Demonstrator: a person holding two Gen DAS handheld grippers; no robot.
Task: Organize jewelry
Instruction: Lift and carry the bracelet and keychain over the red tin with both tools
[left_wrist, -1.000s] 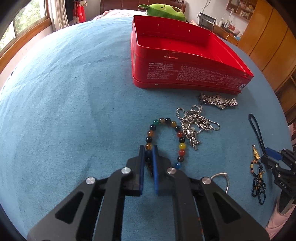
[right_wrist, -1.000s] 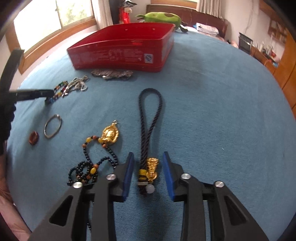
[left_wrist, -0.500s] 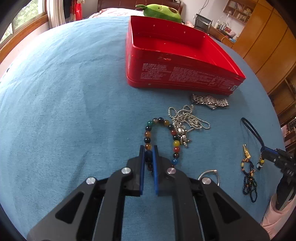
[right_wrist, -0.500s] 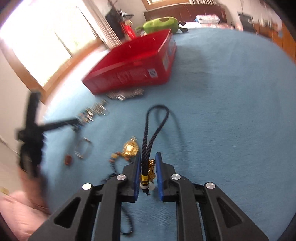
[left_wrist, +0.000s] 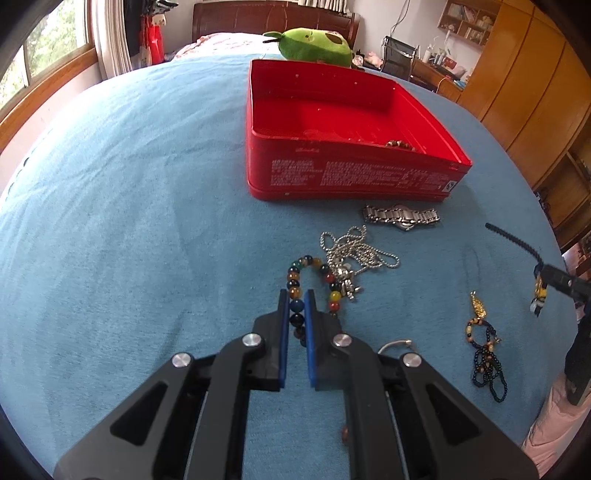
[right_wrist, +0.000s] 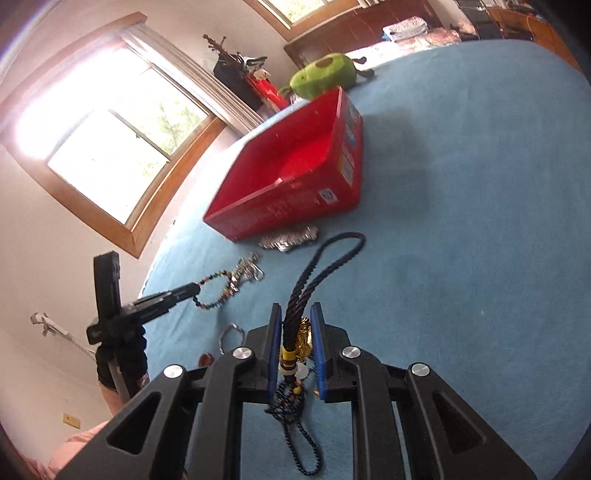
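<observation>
Red tin (left_wrist: 354, 177) holds beads (left_wrist: 400, 144) (near corner).

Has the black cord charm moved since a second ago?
Yes. The right claw has lifted the black cord charm off the blue cloth, toward the red tin.

My left gripper (left_wrist: 296, 295) hides the near beads of the bead bracelet (left_wrist: 310, 266), and its arm covers most of the silver ring (left_wrist: 397, 344). Something small and brown sits in the red box (left_wrist: 354, 173), but the front wall hides most of it. My right gripper (right_wrist: 296, 317) covers part of the gold charm (right_wrist: 304, 338) on the black cord (right_wrist: 325, 254). The window (right_wrist: 110, 147) is too bright to see through.
</observation>
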